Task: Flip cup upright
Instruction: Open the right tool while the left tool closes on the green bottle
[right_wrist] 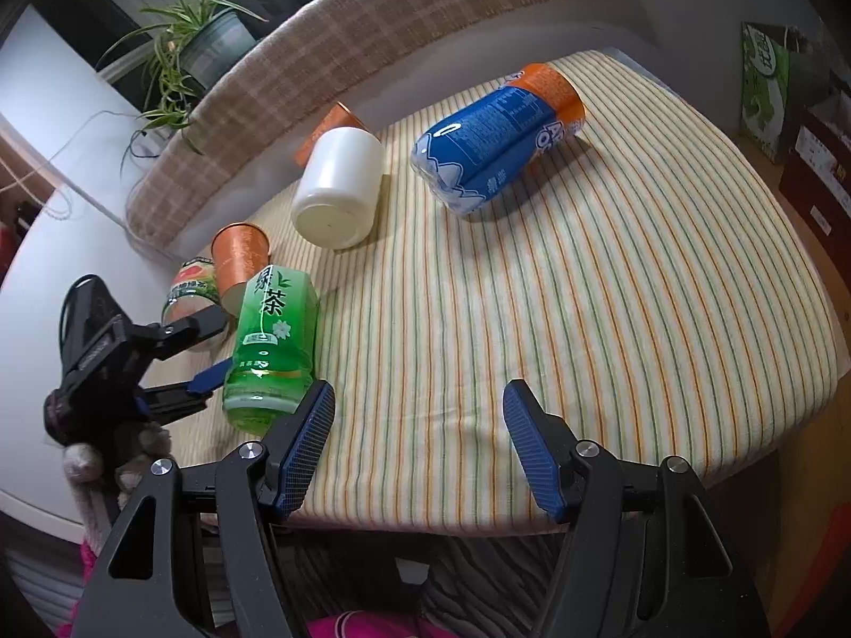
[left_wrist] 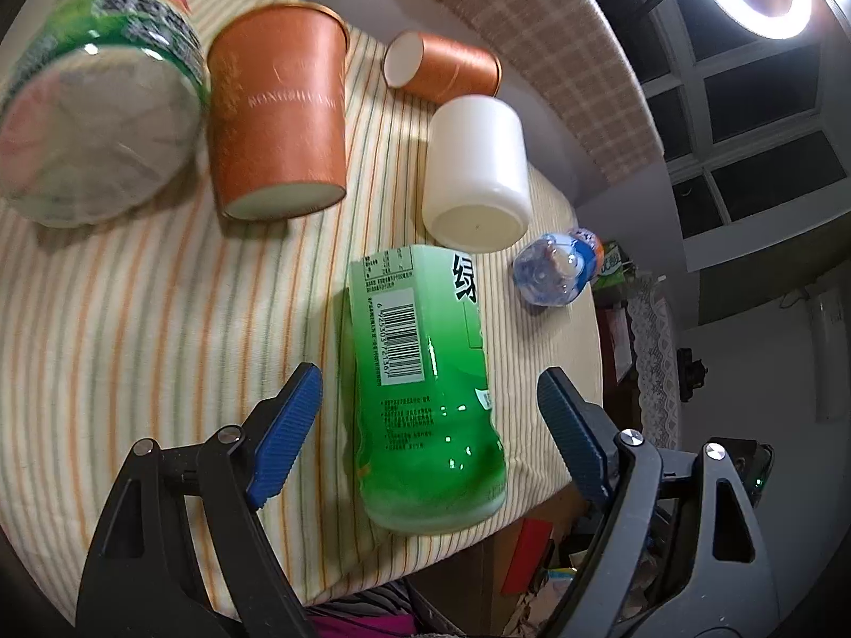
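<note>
Several cups lie on their sides on the striped tablecloth (left_wrist: 133, 319). A green tea-label cup (left_wrist: 425, 388) lies between the fingers of my open left gripper (left_wrist: 431, 393), which straddles it without touching; it also shows in the right wrist view (right_wrist: 271, 340). Beyond it lie a white cup (left_wrist: 478, 170), a large orange cup (left_wrist: 279, 117), a small orange cup (left_wrist: 441, 66), a blue cup (left_wrist: 558, 268) and a clear green-labelled cup (left_wrist: 101, 90). My right gripper (right_wrist: 420, 428) is open and empty over the cloth near the front edge. The left gripper (right_wrist: 207, 351) is seen there beside the green cup.
The blue and orange cup (right_wrist: 500, 138) lies at the far right of the table (right_wrist: 691, 266). A plaid bench back (right_wrist: 372, 53) runs behind the table, with a potted plant (right_wrist: 197, 37) beyond. The table edge drops off close to the green cup (left_wrist: 532, 510).
</note>
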`<state>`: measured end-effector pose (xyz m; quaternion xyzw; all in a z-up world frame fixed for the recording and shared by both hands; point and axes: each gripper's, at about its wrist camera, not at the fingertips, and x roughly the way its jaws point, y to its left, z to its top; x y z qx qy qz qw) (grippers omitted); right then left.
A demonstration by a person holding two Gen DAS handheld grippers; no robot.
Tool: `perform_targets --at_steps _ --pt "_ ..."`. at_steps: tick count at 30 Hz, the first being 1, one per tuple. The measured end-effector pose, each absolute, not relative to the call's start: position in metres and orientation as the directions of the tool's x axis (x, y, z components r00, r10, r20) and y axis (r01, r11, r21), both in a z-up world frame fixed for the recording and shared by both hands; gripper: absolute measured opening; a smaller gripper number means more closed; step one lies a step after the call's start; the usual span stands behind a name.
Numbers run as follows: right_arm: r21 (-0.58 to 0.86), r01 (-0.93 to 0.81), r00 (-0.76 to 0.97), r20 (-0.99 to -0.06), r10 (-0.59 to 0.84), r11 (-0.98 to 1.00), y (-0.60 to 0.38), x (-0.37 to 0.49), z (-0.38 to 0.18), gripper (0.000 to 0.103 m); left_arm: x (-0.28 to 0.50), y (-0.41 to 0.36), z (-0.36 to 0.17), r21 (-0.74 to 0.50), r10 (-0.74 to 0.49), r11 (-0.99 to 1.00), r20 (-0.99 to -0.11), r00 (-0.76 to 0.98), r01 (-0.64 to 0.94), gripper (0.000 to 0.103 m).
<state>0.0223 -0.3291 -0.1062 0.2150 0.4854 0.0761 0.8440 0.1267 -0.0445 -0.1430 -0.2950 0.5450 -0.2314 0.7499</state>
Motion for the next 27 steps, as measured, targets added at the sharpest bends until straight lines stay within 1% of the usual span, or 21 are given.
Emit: perform_targets --at_steps 9,11,13,15,16,22,27 --pt "0.419 0.085 0.508 -0.799 0.322 0.904 -0.330 0.023 -0.112 0.065 0.142 -0.052 -0.156 -0.695 -0.669 0.719 -0.693 0.269 -0.002 0.082" --pt "0.415 0.090 0.505 -0.803 0.317 0.905 -0.330 0.024 -0.114 0.065 0.144 -0.053 -0.159 -0.694 -0.669 0.720 -0.695 0.263 -0.004 0.079" --pt "0.415 0.096 0.505 -0.804 0.315 0.905 -0.331 0.024 -0.116 0.065 0.146 -0.056 -0.162 -0.694 -0.670 0.720 -0.697 0.256 -0.006 0.072" --pt "0.415 0.101 0.505 -0.805 0.312 0.904 -0.332 0.025 -0.117 0.065 0.147 -0.058 -0.164 -0.699 -0.676 0.715 -0.694 0.249 -0.007 0.068" --pt "0.414 0.102 0.506 -0.805 0.311 0.905 -0.332 0.025 -0.117 0.065 0.148 -0.058 -0.165 -0.700 -0.677 0.714 -0.693 0.248 -0.005 0.063" --pt "0.410 0.095 0.506 -0.805 0.310 0.907 -0.331 0.026 -0.116 0.065 0.145 -0.061 -0.159 -0.683 -0.664 0.730 -0.699 0.266 0.027 0.062" --pt "0.409 0.095 0.507 -0.804 0.310 0.907 -0.330 0.026 -0.116 0.065 0.134 -0.064 -0.144 -0.626 -0.621 0.773 -0.716 0.319 0.100 0.062"
